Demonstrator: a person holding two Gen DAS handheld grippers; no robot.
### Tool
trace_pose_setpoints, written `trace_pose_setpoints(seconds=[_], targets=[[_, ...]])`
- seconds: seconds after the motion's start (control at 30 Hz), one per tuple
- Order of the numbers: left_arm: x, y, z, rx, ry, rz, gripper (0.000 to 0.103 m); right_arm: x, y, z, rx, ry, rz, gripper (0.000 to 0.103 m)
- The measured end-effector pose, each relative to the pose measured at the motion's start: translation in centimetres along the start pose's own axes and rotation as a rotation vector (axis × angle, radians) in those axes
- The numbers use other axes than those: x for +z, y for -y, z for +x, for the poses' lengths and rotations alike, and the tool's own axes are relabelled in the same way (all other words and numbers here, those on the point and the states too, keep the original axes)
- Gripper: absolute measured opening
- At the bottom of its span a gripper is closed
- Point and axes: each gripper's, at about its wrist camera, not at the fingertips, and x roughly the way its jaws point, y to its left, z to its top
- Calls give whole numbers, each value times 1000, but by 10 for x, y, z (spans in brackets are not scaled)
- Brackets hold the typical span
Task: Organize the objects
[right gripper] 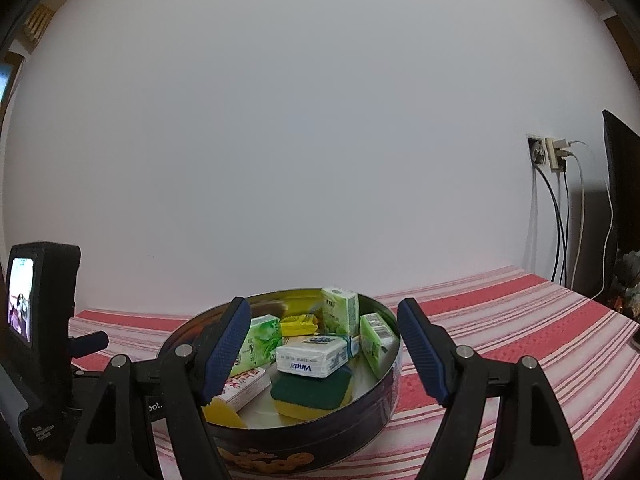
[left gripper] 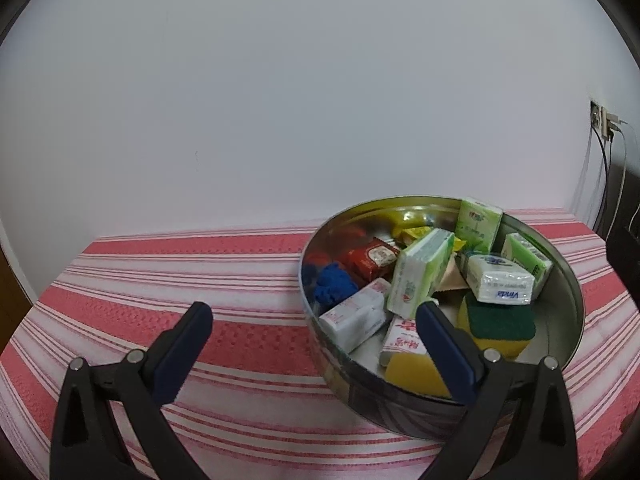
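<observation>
both grippers' jaws released, empty, left (left gripper: 314,320) and right (right gripper: 322,346); tin (right gripper: 280,446) on red-striped tabletop (left gripper: 200,264), white wall (right gripper: 320,120) behind.

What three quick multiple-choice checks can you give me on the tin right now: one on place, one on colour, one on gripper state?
1. The Vinda pack lies:
A. on the green-topped sponge
B. on the cloth outside the tin
C. under the red packet

2. The cloth under the tin is:
A. plain blue
B. red and white striped
C. black

3. The right gripper is:
A. shut on a sponge
B. open and holding nothing
C. shut on the tin's rim

Answers:
1 A, the pack rests on the sponge's green face inside the tin.
2 B, red and white stripes run across the table.
3 B, its jaws stand wide apart with nothing pressed between them.
</observation>
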Motion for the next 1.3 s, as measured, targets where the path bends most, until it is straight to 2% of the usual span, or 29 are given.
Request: trace_pose_setpoints(seconds=[0.23, 0.57, 1.3], targets=[[2, 1, -1, 14, -7, 12, 103, 2, 4, 21, 9, -43, 80, 78], [1, -2, 1, 2, -29, -7, 103, -4, -2, 16, -10, -47, 2, 78], [-2, -5, -1, 36, -26, -1, 103, -4, -4, 14, -25, -21, -31, 78]])
